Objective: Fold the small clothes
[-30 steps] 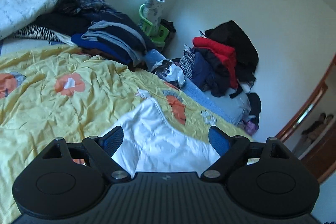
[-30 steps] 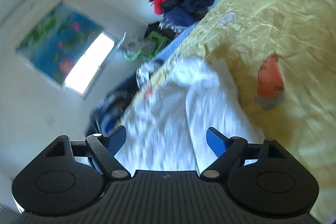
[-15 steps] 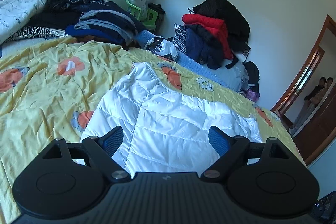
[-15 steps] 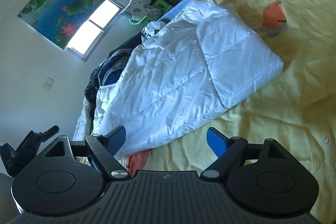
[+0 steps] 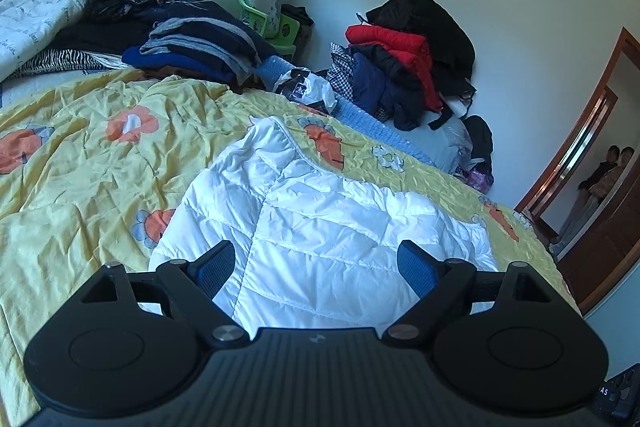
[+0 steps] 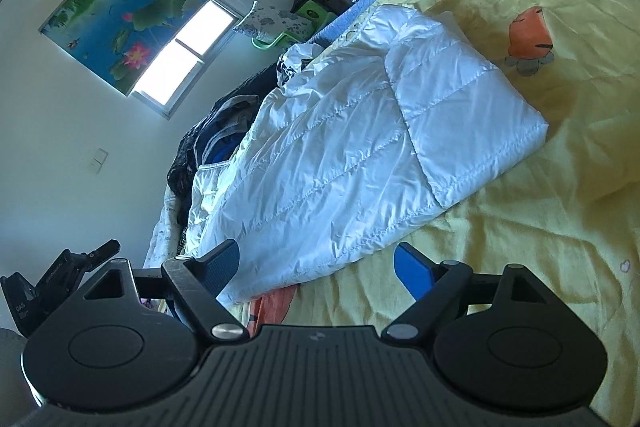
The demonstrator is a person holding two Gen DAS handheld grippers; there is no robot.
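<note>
A white quilted puffer jacket [image 5: 320,223] lies folded on the yellow flowered bedspread [image 5: 92,163]. My left gripper [image 5: 316,269] is open and empty, just above the jacket's near edge. In the right wrist view the same jacket [image 6: 352,151] lies with one panel folded over its right side. My right gripper [image 6: 318,269] is open and empty, near the jacket's lower edge, over the bedspread [image 6: 540,267]. The other gripper's black body [image 6: 44,287] shows at the lower left of that view.
A stack of dark folded clothes [image 5: 192,47] sits at the head of the bed. A heap of red, navy and black jackets [image 5: 404,67] lies by the far wall. A green chair [image 5: 272,23] stands under the window. Two people [image 5: 600,183] stand in the doorway at right.
Both grippers have pulled back from the jacket, so more of it shows in each view. The jacket now lies still; the right view is no longer blurred.
</note>
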